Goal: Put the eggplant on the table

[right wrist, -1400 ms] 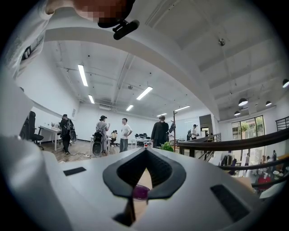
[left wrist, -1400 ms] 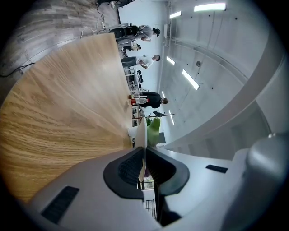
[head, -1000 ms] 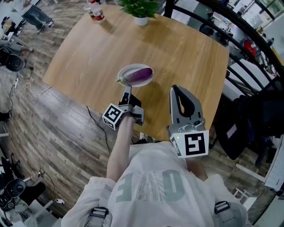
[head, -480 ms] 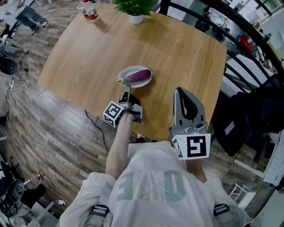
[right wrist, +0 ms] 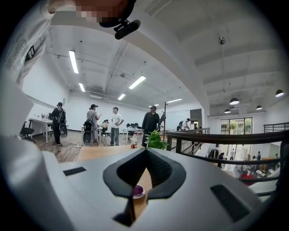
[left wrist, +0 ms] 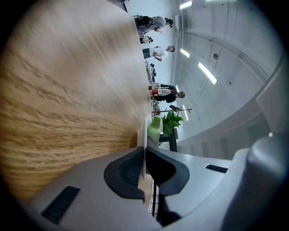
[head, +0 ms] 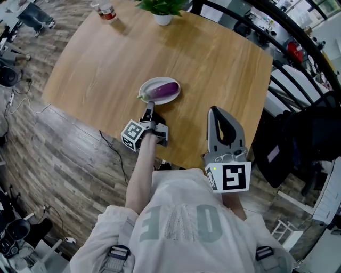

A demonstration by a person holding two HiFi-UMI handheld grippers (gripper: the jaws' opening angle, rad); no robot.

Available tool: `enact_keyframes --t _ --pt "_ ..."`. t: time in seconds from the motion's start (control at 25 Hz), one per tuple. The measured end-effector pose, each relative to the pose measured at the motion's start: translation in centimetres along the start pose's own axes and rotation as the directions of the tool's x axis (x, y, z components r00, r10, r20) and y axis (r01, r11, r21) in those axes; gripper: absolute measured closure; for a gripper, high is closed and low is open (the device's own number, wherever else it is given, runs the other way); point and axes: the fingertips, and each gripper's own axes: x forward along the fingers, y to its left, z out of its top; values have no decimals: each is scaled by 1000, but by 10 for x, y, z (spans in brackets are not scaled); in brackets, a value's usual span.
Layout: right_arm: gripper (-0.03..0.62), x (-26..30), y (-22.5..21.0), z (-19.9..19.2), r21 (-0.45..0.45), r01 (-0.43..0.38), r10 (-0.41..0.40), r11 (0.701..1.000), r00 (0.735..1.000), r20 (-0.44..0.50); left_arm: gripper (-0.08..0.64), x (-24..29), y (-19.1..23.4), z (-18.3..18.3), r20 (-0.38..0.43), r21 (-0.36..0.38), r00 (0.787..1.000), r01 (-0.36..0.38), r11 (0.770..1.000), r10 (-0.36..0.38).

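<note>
Eggplant (head: 162, 90): purple, lying on the white plate (head: 147, 84).
Plate: on the wooden table (head: 213, 58), with bare wood all round it.
Left gripper (head: 149, 105): at the plate's near rim, jaws pressed together and pinching that rim.
Right gripper (head: 214, 110): right of the plate and well apart from it, jaw tips pressed together, holding nothing.
Plant pot (head: 162, 19): far behind the plate.
Bottle (head: 106, 10): far behind the plate, to the left.
</note>
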Motion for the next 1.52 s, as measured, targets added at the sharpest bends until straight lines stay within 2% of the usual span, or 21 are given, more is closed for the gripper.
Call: enact_keyframes --t 0.12,0.4,0.56,0.68,0.76,0.88,1.12,1.2,1.28,1.44,1.52 --pt "575 3 1 -2 1 -1 1 1000 1000 -8 541 2 4 1 5 -40 999 -39 998 39" --pt "575 1 5 -1 17 -4 5 1000 1000 -9 541 4 13 7 25 -73 992 -120 990 122" --pt "575 -2 6 -4 16 -2 3 1000 1000 -18 541 5 16 11 23 -100 989 -142 985 145" --pt "575 -3 4 -3 26 7 -6 1000 1000 -14 539 4 18 17 50 -89 977 -203 975 207" --pt "575 -4 3 -2 29 11 -11 1000 1000 -12 495 3 17 20 75 -70 968 -236 969 241" --pt "575 -6 2 1 31 15 -15 999 1000 -1 407 1 12 23 91 -62 964 -246 967 251" --pt "575 -7 3 5 34 18 -18 999 1000 15 324 -11 9 30 121 -64 950 -280 958 286" --pt "575 -9 4 6 34 18 -19 999 1000 19 284 -20 6 35 143 -34 942 -301 953 303" --pt "575 -11 5 7 36 17 -18 999 1000 24 262 -29 -2 42 176 27 938 -307 951 298" --pt "575 -13 3 9 44 17 -19 999 999 35 262 -36 -46 60 211 167 960 -220 961 183" --pt "575 -14 4 10 45 15 -17 999 999 41 262 -40 -77 70 232 246 967 -167 955 110"
